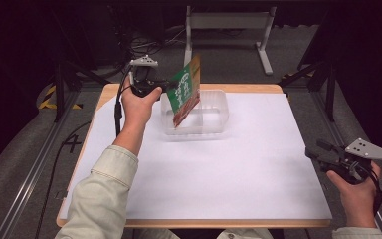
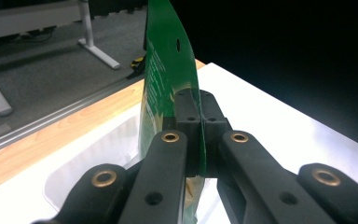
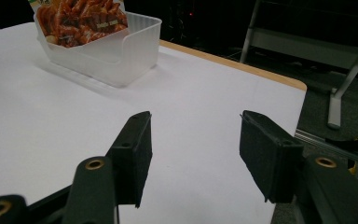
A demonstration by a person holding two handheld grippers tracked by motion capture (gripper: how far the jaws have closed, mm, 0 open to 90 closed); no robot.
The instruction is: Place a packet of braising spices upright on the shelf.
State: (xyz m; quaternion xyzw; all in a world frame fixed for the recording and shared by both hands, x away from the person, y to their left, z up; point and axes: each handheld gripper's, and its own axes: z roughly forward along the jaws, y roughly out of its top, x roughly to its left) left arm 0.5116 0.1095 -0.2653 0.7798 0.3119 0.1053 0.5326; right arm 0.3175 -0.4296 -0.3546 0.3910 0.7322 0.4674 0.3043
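Observation:
A flat food packet [image 1: 186,89], green at the top with a reddish food picture below, hangs upright with its lower end inside a clear plastic container [image 1: 214,124] at the back middle of the table. My left gripper [image 1: 166,85] is shut on the packet's green edge [image 2: 168,79]; the left gripper view shows both jaws pressed on it. My right gripper [image 1: 312,151] is held off the table's right edge, open with nothing between its pads [image 3: 137,154]. The right gripper view has the packet [image 3: 81,21] and the container [image 3: 130,46] at top left.
White paper [image 1: 204,169] covers most of the wooden table [image 1: 114,92]. A white metal stand [image 1: 229,22] stands on the floor behind the table. Dark frame rails and cables run along both sides.

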